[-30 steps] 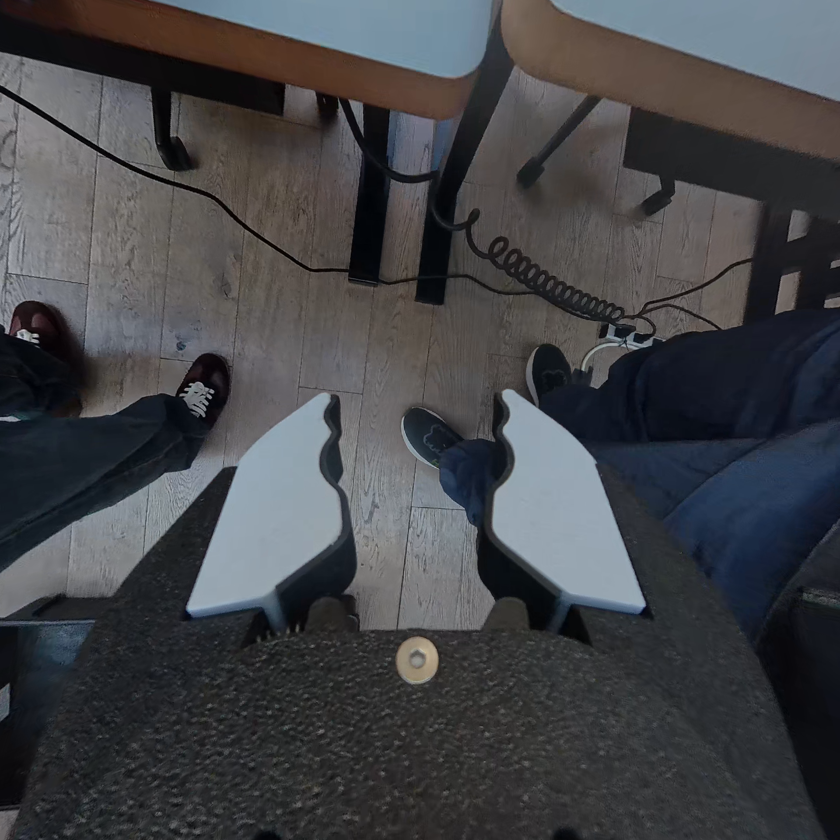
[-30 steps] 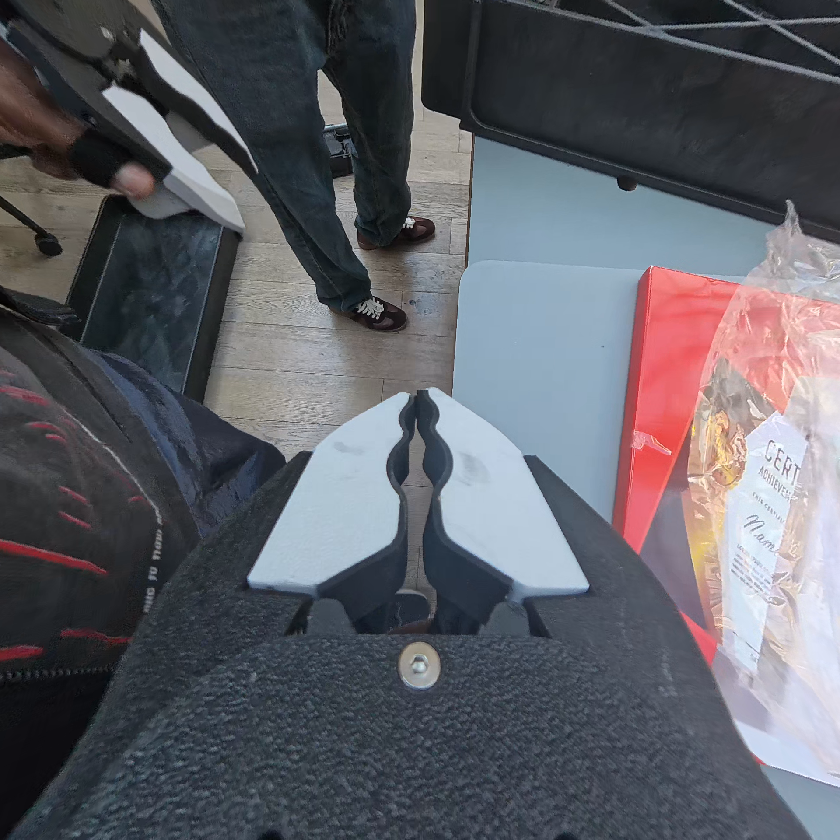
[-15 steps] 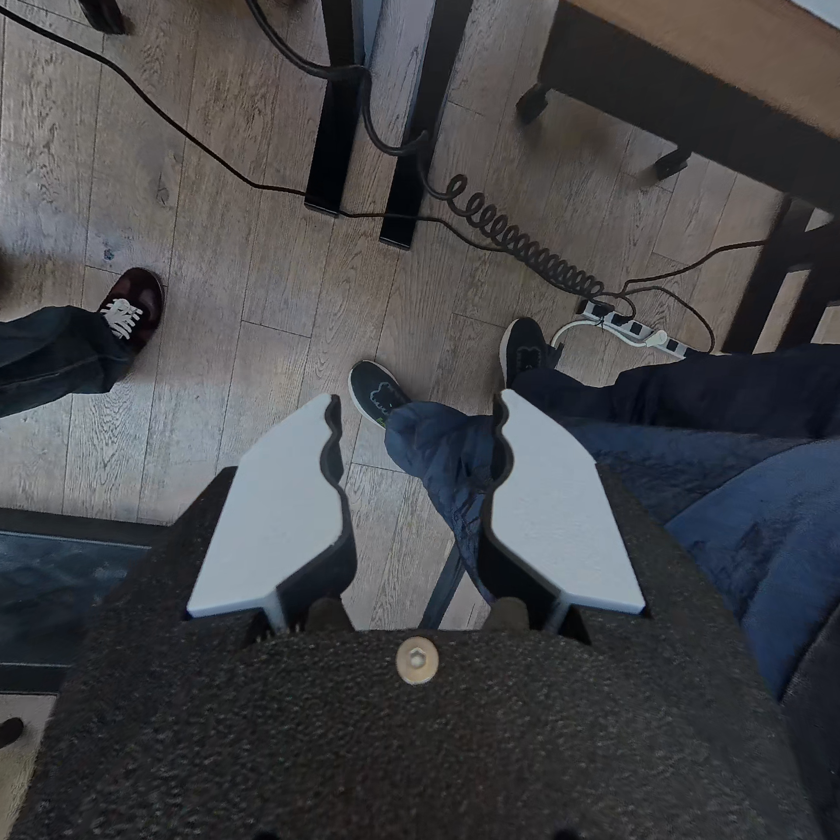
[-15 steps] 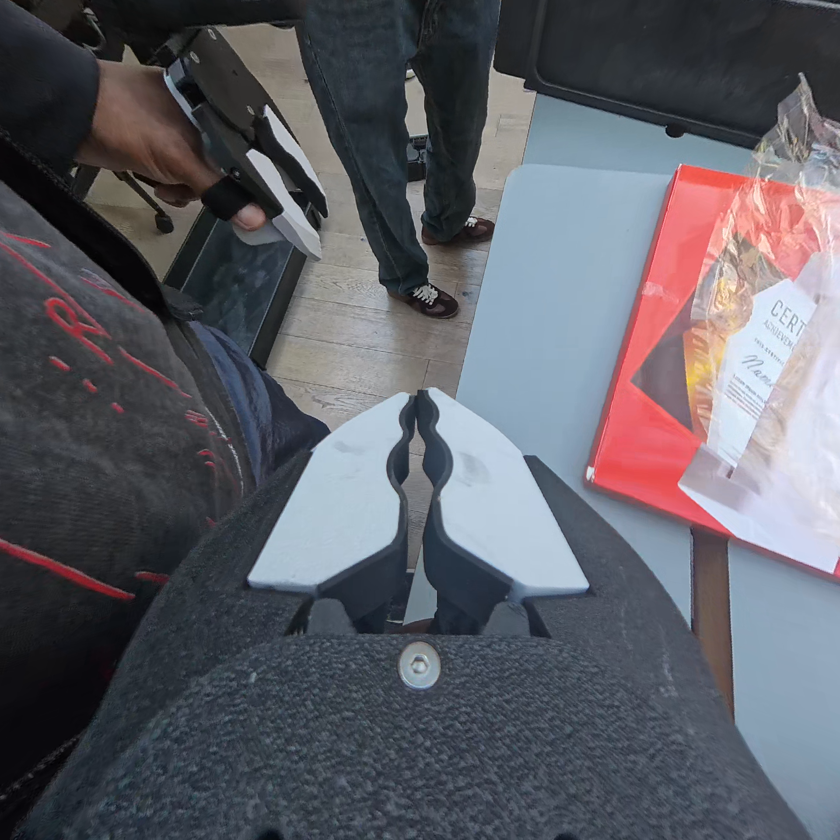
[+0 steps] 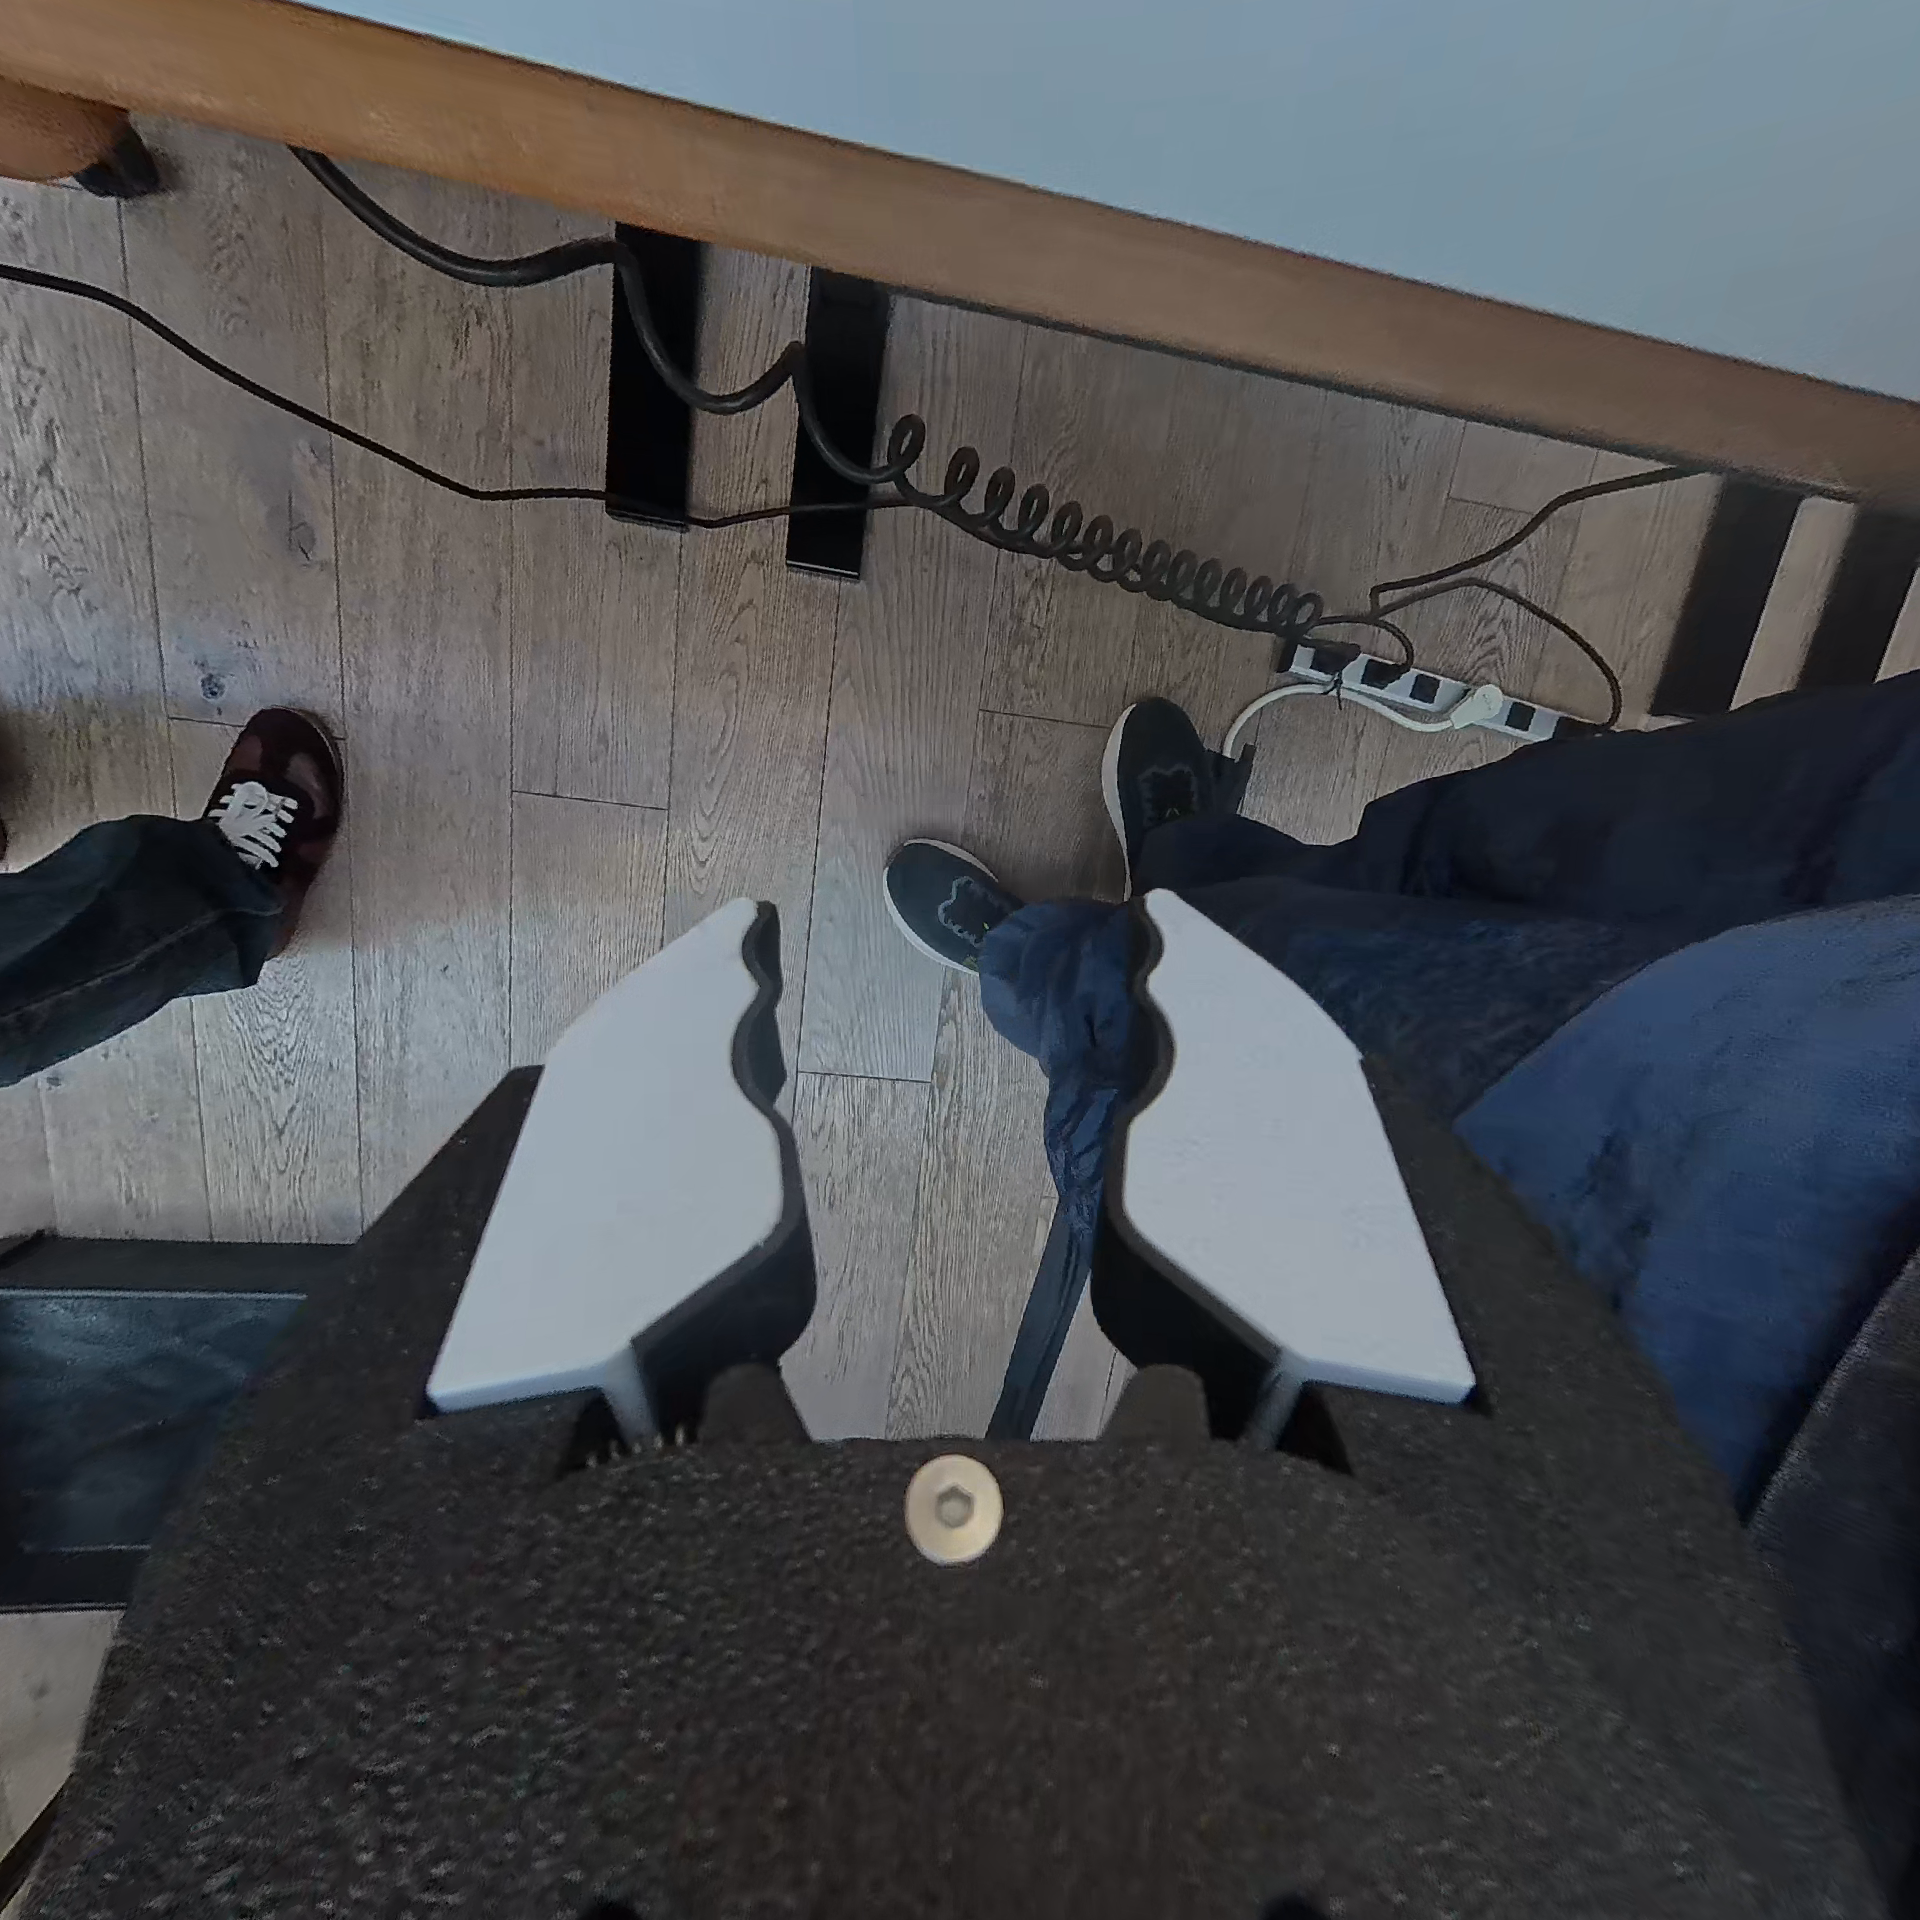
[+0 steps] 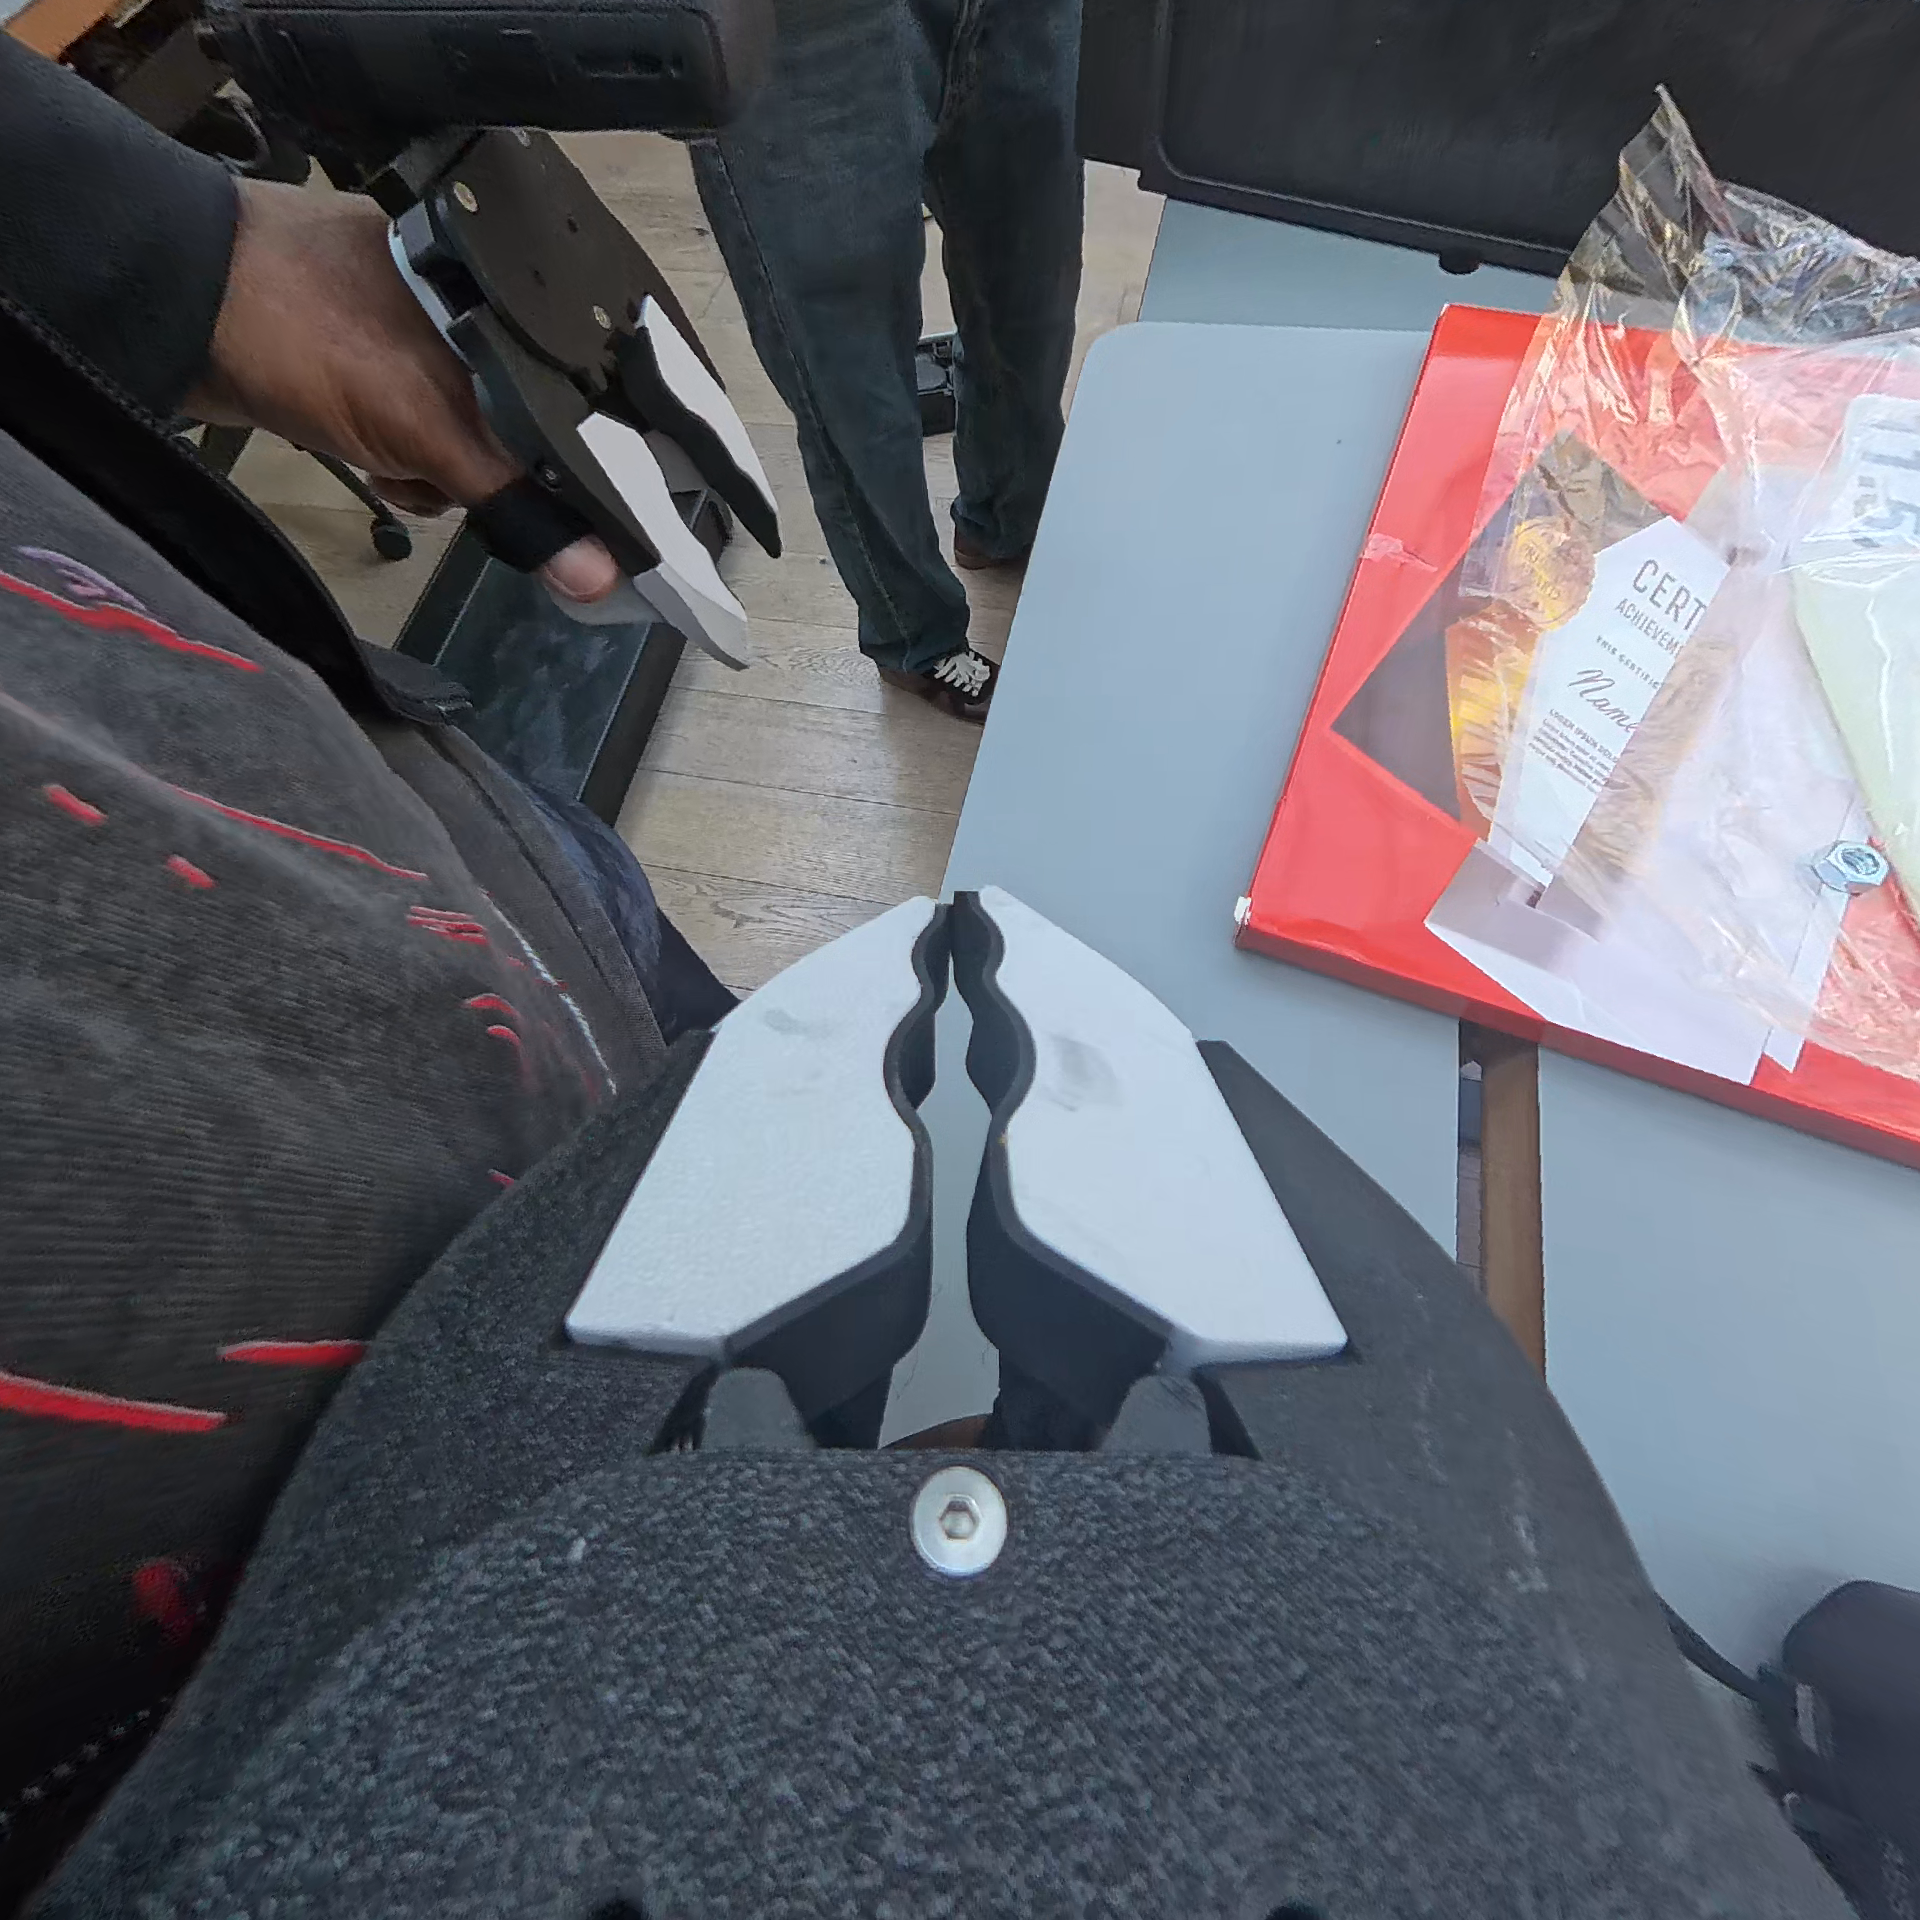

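The left gripper (image 5: 951,914) hangs over the wooden floor (image 5: 499,935) with its 2 white fingers (image 5: 665,1143) spread wide and nothing between them. Below it are the holder's dark shoes (image 5: 951,914) and blue trouser legs (image 5: 1558,987); a coiled black cable (image 5: 1101,540) runs to a white power strip (image 5: 1423,691) near the black table legs (image 5: 649,384), and another person's maroon shoe (image 5: 275,795) stands to the left. The right gripper (image 6: 954,902) has its fingertips almost touching, with only a thin slit between them, and holds nothing; it points over the near edge of a grey table (image 6: 1164,644). On that table, off to the right and apart from the gripper, lies a red flat box (image 6: 1382,665) under crinkled clear plastic wrap (image 6: 1704,343), with a small metal nut (image 6: 1847,864) on it. The left gripper also shows at upper left in the right wrist view, held in a hand (image 6: 322,364).
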Demonstrator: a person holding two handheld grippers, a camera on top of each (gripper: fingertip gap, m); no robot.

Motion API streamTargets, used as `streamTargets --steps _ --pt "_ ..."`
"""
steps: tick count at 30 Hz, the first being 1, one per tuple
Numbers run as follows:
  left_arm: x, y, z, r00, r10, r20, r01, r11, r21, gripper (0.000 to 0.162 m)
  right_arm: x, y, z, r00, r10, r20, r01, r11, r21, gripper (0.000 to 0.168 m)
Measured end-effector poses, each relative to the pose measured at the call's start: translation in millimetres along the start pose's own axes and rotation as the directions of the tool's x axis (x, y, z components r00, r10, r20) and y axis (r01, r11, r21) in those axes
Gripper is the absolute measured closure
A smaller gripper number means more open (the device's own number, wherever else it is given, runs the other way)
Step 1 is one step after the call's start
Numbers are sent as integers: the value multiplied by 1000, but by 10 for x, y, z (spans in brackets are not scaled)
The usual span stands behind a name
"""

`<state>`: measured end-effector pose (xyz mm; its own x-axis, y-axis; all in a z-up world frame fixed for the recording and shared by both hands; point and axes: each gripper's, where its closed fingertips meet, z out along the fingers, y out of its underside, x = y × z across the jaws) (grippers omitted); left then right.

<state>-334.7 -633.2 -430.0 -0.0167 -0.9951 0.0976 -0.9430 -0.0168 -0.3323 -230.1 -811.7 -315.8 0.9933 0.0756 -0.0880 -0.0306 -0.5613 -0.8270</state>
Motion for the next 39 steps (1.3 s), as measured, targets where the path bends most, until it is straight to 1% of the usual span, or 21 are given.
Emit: streamTargets --steps 5,10,15,19,26,31,35,39 --pt "41 50 17 1000 -11 8 11 1000 -8 98 -14 45 -3 1000 6 19 -6 1000 -3 168" --pt "10 200 -9 997 -77 26 77 997 4 98 -65 72 36 999 -11 53 12 1000 -19 168" --pt "-82 411 -28 991 -130 34 131 991 -16 99 -57 15 99 998 -15 65 16 1000 -21 168" --pt "-152 494 -39 988 -148 33 149 989 -21 99 -50 -45 183 997 -20 74 22 999 -25 168" --pt "-204 497 -12 985 -169 18 169 986 -7 99 -108 -164 340 993 -46 106 51 998 -40 168" --pt "-221 506 81 984 -180 -4 180 983 -18 99 -116 -197 464 992 -45 115 53 997 -59 168" --pt "-222 506 185 986 -166 -21 165 985 -50 100 -68 -117 586 995 -4 99 13 996 -86 168" --pt "-198 465 262 994 -101 -38 97 992 -84 101 -3 55 700 996 51 70 -42 990 -132 168"
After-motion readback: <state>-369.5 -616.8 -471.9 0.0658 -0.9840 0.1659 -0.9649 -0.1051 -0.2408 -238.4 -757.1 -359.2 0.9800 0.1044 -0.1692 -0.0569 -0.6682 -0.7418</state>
